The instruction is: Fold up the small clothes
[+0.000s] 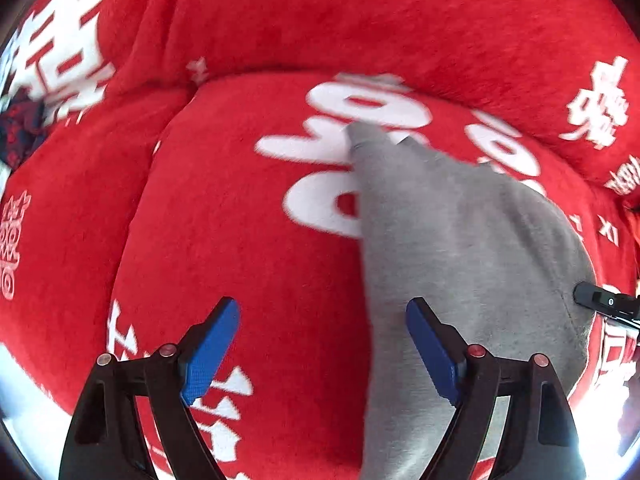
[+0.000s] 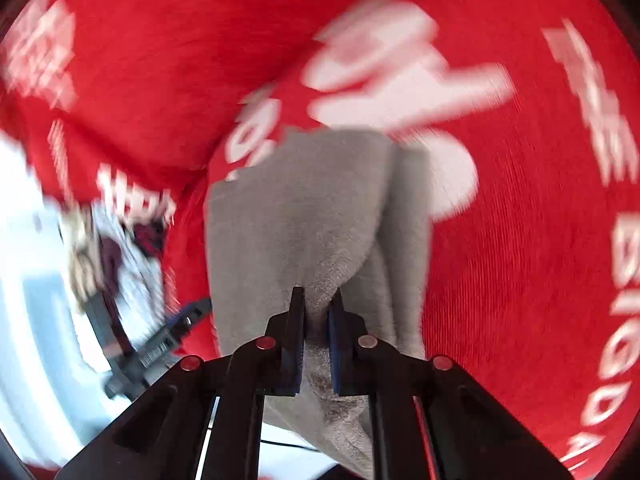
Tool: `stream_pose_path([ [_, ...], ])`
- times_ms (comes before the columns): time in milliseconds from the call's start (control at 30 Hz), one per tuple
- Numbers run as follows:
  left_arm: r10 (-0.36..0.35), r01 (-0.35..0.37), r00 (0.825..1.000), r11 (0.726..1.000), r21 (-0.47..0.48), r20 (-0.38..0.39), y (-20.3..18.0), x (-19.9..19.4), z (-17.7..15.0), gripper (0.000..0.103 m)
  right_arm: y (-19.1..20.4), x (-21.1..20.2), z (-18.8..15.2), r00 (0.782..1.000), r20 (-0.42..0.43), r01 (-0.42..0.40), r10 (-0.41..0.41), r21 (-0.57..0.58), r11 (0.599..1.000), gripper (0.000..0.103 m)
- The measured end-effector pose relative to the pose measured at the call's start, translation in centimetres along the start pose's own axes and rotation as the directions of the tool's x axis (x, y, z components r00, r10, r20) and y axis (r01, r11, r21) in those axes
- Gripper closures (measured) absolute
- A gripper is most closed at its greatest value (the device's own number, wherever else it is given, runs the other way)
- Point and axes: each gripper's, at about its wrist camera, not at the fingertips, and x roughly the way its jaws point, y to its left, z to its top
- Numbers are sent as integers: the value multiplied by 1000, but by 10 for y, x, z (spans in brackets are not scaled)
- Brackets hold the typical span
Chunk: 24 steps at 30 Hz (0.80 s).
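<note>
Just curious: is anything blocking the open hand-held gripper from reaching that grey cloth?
Nothing visible. The left hand-held gripper hangs open over the grey cloth's edge on the red blanket. The right hand-held gripper already pinches it.

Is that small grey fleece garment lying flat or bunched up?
Bunched: the small grey fleece garment puckers where the right gripper pinches it.

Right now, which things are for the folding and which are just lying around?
For the folding:
- grey garment
- right gripper, pinching it
- left gripper, open

Lying about:
- red blanket with white lettering
- dark patterned cloth
</note>
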Motion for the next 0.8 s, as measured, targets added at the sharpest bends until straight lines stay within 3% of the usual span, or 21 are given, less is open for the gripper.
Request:
stream_pose_path([
  [67, 28, -29, 1000, 998, 48, 4, -12, 7, -4, 17, 9, 1, -5, 987, -6, 157, -159, -109, 982, 95],
  [167, 58, -59, 998, 993, 105, 12, -26, 23, -11, 10, -15, 29, -11, 964, -85, 244, -253, -105, 964, 95],
  [200, 95, -98, 995, 989, 115, 30, -28, 25, -11, 5, -22, 31, -10, 968, -81, 232, -238, -79, 970, 94],
  [267, 94, -95, 995, 989, 115, 16, -27, 21, -7, 5, -25, 25, -7, 973, -70, 217, -218, -27, 976, 94],
  [367, 75, -74, 997, 992, 105, -5, -20, 7, -5, 8, -20, 13, -12, 966, -59, 251, -252, -29, 968, 94],
  [433, 30, -29, 1000, 994, 105, -9, -18, -4, -7, 17, -17, 0, -17, 964, -44, 263, -264, -23, 965, 94],
  [567, -73, 74, 997, 991, 114, -9, -29, -25, -16, 18, 3, -28, -28, 975, 12, 222, -221, -16, 975, 94],
  [600, -99, 100, 995, 987, 128, -10, -37, -28, -18, 22, 7, -29, -30, 977, 14, 211, -211, -25, 977, 94],
  [733, -168, 171, 985, 970, 174, -36, -66, -23, -30, 22, 32, -7, -40, 978, -14, 205, -207, -99, 974, 94],
  [800, -162, 173, 984, 967, 189, -75, -76, -5, -38, 22, 30, 13, -44, 964, -45, 255, -262, -118, 960, 94],
])
